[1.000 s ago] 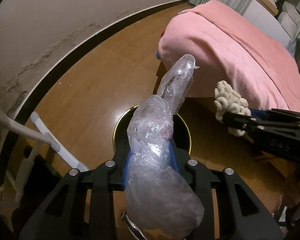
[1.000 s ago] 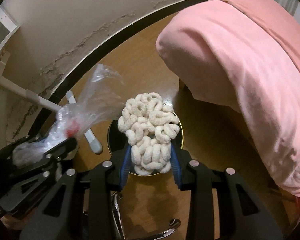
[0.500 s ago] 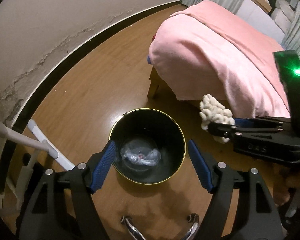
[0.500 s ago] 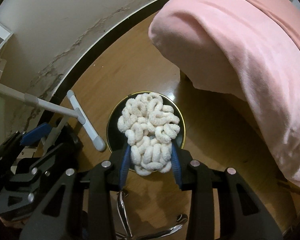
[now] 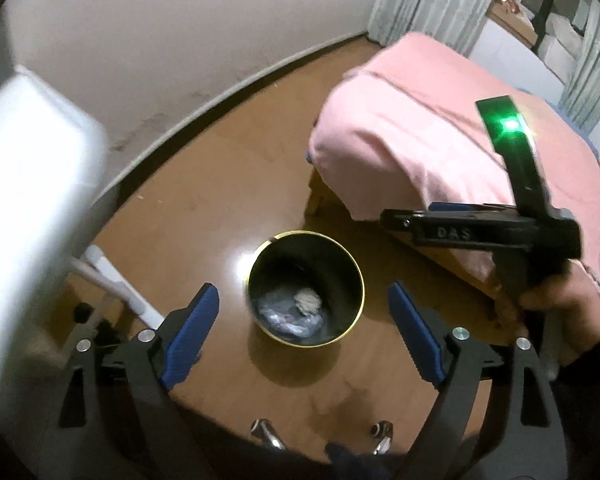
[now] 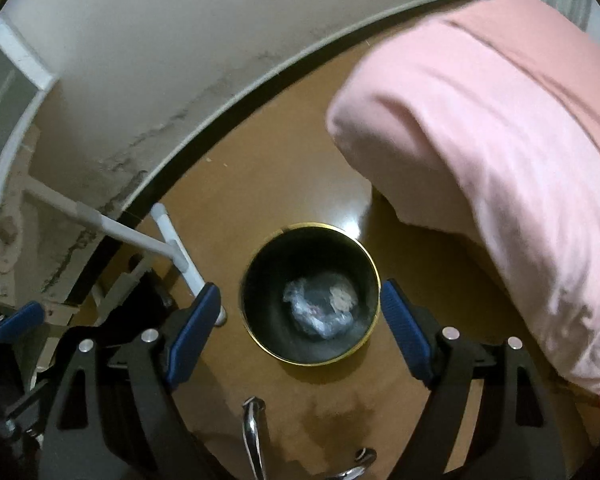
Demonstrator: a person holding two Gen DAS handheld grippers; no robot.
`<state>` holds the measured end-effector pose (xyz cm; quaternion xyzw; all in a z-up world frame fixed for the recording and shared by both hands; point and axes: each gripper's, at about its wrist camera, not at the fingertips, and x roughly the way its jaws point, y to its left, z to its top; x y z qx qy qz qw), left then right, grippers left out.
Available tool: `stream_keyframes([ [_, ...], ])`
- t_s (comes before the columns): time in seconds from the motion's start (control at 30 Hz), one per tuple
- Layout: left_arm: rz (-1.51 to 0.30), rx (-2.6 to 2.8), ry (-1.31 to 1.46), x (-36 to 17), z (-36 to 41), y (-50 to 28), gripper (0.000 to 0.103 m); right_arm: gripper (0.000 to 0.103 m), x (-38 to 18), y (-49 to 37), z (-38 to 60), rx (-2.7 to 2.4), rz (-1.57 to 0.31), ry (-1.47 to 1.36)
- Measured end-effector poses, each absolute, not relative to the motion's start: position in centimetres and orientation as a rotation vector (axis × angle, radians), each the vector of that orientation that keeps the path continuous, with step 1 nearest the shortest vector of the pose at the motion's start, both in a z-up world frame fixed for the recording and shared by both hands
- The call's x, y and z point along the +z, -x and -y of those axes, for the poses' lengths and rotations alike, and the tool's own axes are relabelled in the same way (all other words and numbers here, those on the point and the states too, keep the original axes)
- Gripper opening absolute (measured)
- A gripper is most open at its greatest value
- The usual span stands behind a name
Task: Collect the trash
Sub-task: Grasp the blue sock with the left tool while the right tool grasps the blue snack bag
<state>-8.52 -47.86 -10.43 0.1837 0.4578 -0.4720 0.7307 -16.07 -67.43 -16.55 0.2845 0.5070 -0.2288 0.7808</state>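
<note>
A black trash bin with a gold rim (image 5: 260, 258) (image 6: 374, 276) stands on the wooden floor. Inside it lie a crumpled clear plastic bag (image 5: 288, 318) (image 6: 312, 312) and a cream woolly lump (image 5: 308, 300) (image 6: 342, 298). My left gripper (image 5: 304, 328) is open and empty, held above the bin. My right gripper (image 6: 300, 324) is open and empty, also above the bin; it shows from the side in the left wrist view (image 5: 392, 220), over the bin's right side.
A bed with a pink cover (image 5: 440, 128) (image 6: 500, 140) stands right of the bin. A white stand's tubes (image 6: 172, 248) (image 5: 112, 280) lie left of it by the wall. Chrome chair legs (image 6: 252, 428) show at the bottom.
The left gripper opened and dropped the plastic bag into the bin. Then the right gripper opened and dropped the woolly lump in. Both grippers rose away from the bin.
</note>
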Motion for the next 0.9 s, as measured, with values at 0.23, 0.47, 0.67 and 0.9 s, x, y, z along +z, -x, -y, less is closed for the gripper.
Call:
stream_keyframes([
  [0.23,-0.849,-0.852,-0.248,-1.6,33.4,4.9,0.092,0.081,-8.0,11.8,59.9,-0.365,-0.988,-0.443],
  [0.47,-0.803,-0.374,-0.104,0.6,12.7,-1.7,0.092,0.081,-1.4,3.7,45.9,-0.036,-0.904,-0.272],
  [0.67,-0.821,-0.134,0.005,-0.5,-1.0,-2.8,0.092,0.081,1.6,-4.9,29.9,0.304,-0.890,-0.154],
  [0.9,-0.826,-0.105,0.084,-1.4,-6.5,-3.3,0.092,0.081,2.5,-12.5,16.1,0.472,-0.920,-0.057],
])
